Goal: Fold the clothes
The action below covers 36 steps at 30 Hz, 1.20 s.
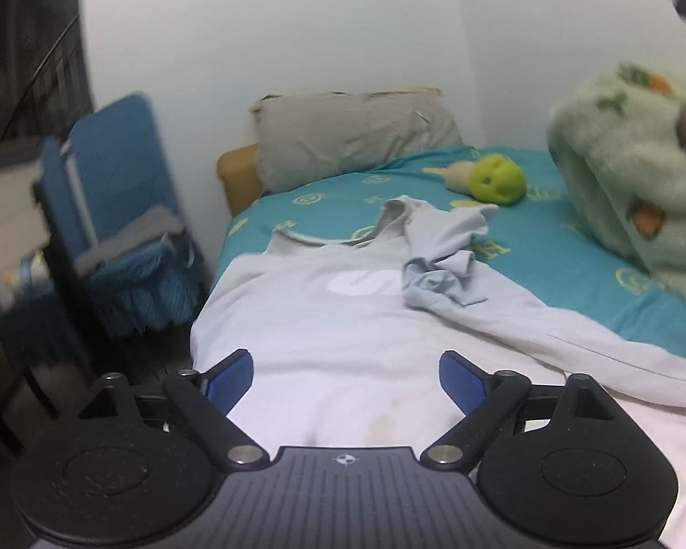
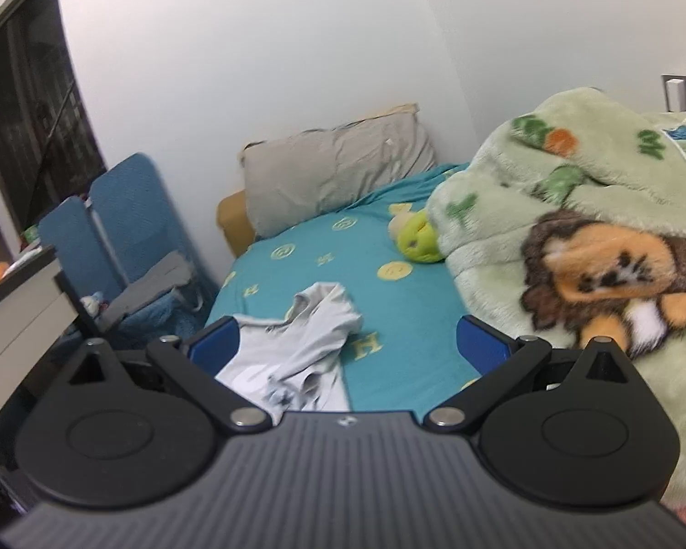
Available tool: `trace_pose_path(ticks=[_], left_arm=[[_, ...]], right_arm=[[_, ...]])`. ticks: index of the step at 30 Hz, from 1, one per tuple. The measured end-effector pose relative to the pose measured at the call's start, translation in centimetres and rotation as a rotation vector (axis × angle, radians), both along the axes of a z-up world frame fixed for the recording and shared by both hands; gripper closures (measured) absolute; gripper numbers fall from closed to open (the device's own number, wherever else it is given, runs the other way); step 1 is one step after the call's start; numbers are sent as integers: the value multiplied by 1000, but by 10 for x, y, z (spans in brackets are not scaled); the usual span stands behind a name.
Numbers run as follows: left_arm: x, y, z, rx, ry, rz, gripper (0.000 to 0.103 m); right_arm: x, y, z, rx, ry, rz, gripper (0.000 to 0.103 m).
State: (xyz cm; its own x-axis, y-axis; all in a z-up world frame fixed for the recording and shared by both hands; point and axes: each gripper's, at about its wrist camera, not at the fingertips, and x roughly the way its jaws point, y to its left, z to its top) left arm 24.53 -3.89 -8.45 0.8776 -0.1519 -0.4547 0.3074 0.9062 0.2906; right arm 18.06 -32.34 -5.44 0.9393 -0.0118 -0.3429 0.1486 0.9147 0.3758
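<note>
both jaws wide apart, empty | left gripper [image 1: 345, 382] over shirt [image 1: 343, 320] | right gripper [image 2: 347, 343] higher | risk: bunched sleeve [image 1: 443, 270] folds in crooked, blanket [image 2: 571, 210] close, may snag

Shirt [image 1: 324, 320] lettering half covered by a bunched sleeve [image 1: 443, 274], unreadable. Shirt's lower part hidden behind the right hand-held gripper [image 2: 347, 343] in its view. Blanket [image 1: 635, 174] blurred, cut by the right edge. Green toy [image 2: 418, 240] partly tucked behind blanket. Clutter on desk [image 2: 18, 293] too blurred to identify.
</note>
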Motion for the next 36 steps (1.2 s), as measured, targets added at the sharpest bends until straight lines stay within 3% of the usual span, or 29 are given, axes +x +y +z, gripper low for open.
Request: trace_pose_path(ticks=[6,10,12,13,14,15,18,22,24,25,27,29,30,33,36], left_arm=[[62,-81,-7,132,-21,-187,32],[110,-135,-34,292,-19,-267,42],[132,-151,-52,362,-19,-267,55],[142,-154,-59,380,-17,-246,68],[152,-154,-65,392,-15,-218,91],[161,-149,-65,339,-2,-196,98],[177,-108,-38,-52,27,-145,100],[197,-53,-22,-358,123,-18,101],[208,-17,-22,-489,176,126,101],[216,0,-25,-528,203,220,101],[232,26,-37,-506,263,398,100],[242,44,-47,-457,299,478,100],[242,52,-49,-452,297,485,99],[238,66,-45,-464,258,455,80],[231,67,-35,-468,215,358,77]], right_arm=[[15,-33,-22,52,46,-50,0],[30,-51,-40,99,89,-80,0],[39,-59,-48,120,111,-90,0],[44,-63,-52,131,122,-94,0],[47,-64,-55,144,132,-86,0],[49,-63,-58,143,136,-72,0],[52,-56,-65,138,156,-38,0],[55,-43,-68,144,176,13,0],[54,-38,-65,124,168,12,0],[54,-36,-63,114,162,10,0],[54,-37,-62,100,162,-3,0],[54,-38,-62,106,167,-20,0],[53,-38,-62,106,169,-20,0],[51,-38,-62,106,175,-22,0],[52,-33,-60,95,172,-11,0]])
